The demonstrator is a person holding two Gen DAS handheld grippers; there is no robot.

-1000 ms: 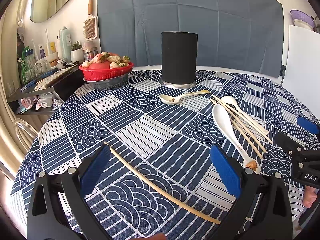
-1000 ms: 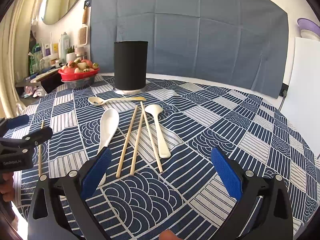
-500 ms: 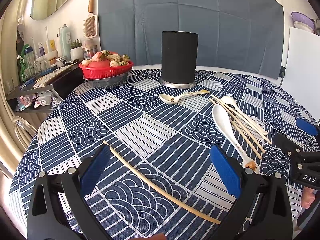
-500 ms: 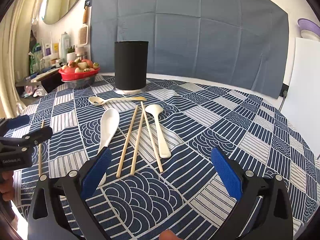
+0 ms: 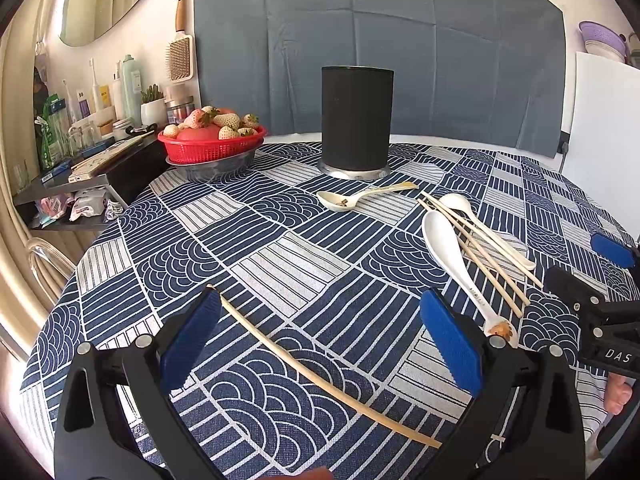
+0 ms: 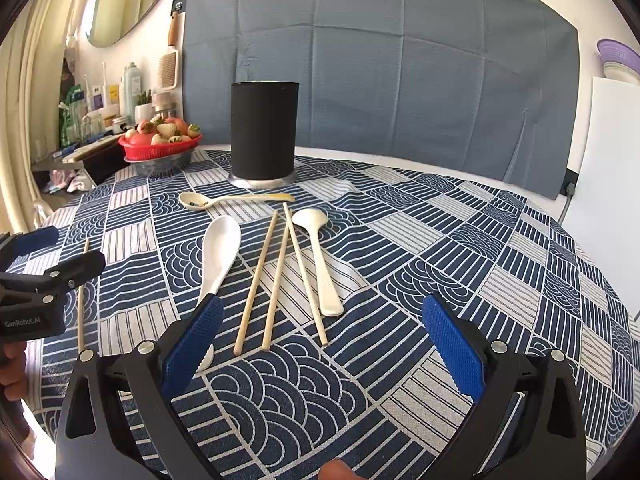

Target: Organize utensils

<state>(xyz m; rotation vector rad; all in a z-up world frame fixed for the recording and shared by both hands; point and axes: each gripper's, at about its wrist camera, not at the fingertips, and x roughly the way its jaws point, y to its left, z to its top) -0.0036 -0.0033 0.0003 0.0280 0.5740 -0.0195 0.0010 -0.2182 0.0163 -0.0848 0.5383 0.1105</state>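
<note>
Left wrist view: left gripper point(image 5: 320, 336) slightly nearer lone chopstick point(image 5: 320, 364), as before.

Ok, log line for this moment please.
left gripper: open, over lone chopstick | right gripper: open, empty | spoons, three chopsticks: on cloth | black holder: upright

Three spoons point(image 6: 218, 254), four chopsticks point(image 6: 256, 278), one holder point(image 6: 264, 134)

- We saw a red basket of strawberries point(image 5: 212, 142) at the table's far left.
- We noted a hairbrush point(image 5: 180, 52) hanging on the wall.
- We saw a cluttered shelf point(image 5: 84, 168) beside the table.
</note>
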